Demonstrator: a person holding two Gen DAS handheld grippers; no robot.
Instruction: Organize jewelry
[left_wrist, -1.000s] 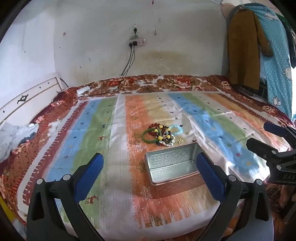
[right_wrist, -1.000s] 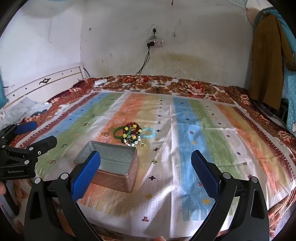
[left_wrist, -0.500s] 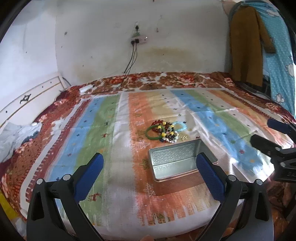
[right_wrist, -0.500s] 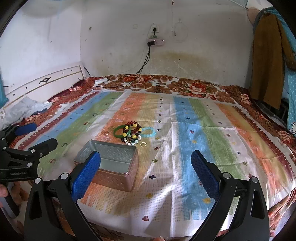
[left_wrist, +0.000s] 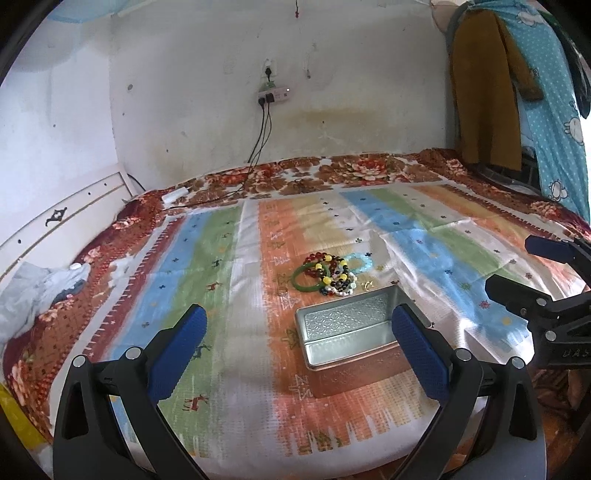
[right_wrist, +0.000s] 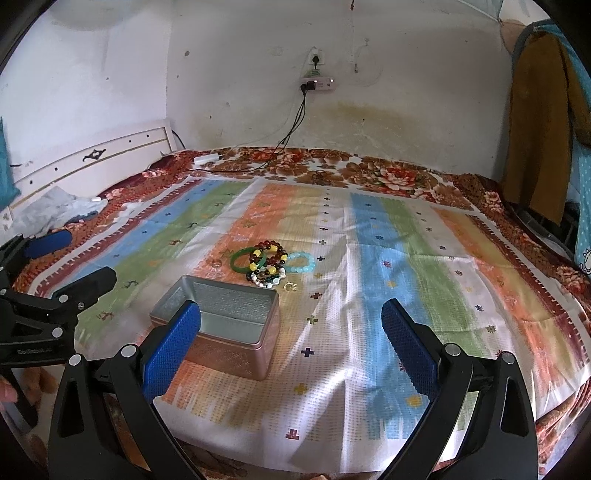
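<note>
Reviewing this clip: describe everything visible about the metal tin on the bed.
The tin is a rectangular, lidless metal box, silvery inside with an embossed pattern on its floor and a coppery-pink embossed outer wall. It looks empty. It sits upright on the striped bedspread, just in front of the bracelet pile, apart from it. Neither gripper touches it.

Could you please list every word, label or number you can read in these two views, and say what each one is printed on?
"DAS": white letters on the black body of the right gripper, cut off by the edge of the left wrist view.
White lettering on the body of the left gripper, in the right wrist view: too blurred to read.
The metal tin and the bracelets carry no visible text.
</note>
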